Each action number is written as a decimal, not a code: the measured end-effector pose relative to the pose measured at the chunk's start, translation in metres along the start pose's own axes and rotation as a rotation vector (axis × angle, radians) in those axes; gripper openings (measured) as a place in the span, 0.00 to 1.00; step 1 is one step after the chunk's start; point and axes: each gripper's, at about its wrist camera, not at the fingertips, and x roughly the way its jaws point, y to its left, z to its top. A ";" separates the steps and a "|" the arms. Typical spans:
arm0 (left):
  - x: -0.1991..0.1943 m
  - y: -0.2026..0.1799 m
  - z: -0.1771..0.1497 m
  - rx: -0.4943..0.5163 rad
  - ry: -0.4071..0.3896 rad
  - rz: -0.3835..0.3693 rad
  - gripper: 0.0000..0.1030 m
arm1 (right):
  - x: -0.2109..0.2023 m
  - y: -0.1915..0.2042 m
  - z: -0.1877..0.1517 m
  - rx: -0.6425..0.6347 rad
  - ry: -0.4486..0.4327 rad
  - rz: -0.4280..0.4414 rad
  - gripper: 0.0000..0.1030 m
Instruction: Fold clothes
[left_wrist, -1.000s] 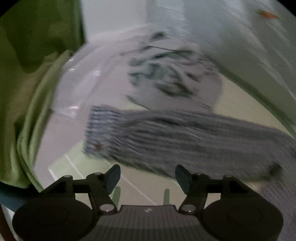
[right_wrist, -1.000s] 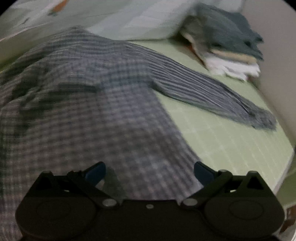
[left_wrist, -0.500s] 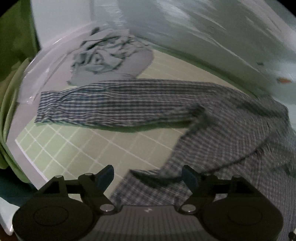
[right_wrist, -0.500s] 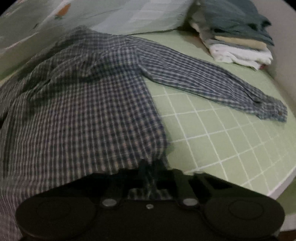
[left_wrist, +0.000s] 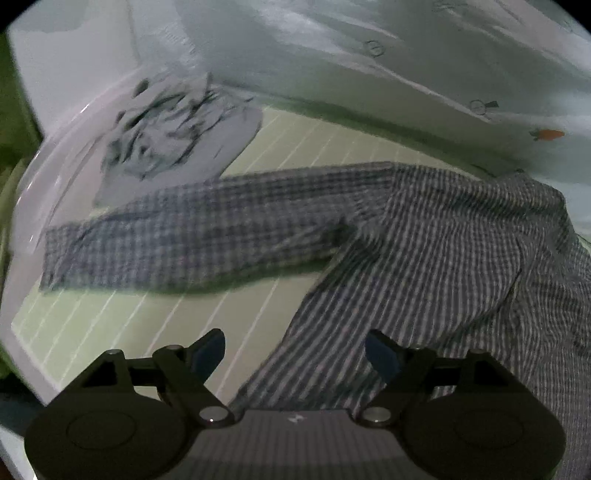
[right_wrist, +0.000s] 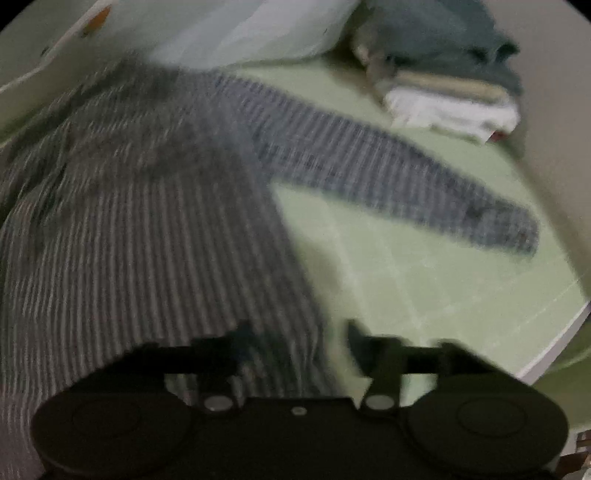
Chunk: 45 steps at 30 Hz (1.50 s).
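No word, number or brand could be read in either view. The only sign was a small pale zigzag mark (left_wrist: 294, 418) on the ribbed body of the left tool (left_wrist: 295, 354), too small to read as a letter or logo. On the pale sheet (left_wrist: 406, 66) behind the bed were printed an orange carrot figure (left_wrist: 548, 134) and two faint circular outlines (left_wrist: 372, 48), blurred and without legible text. The right wrist view was too blurred for any marking
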 end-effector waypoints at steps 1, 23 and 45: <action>0.005 -0.004 0.008 0.010 -0.006 -0.002 0.84 | 0.001 0.002 0.009 0.013 -0.024 0.003 0.70; 0.198 -0.136 0.208 0.229 -0.005 -0.188 0.85 | 0.157 0.191 0.335 0.111 -0.095 0.471 0.82; 0.215 -0.156 0.183 0.274 0.080 -0.238 0.13 | 0.171 0.198 0.302 -0.118 0.042 0.514 0.07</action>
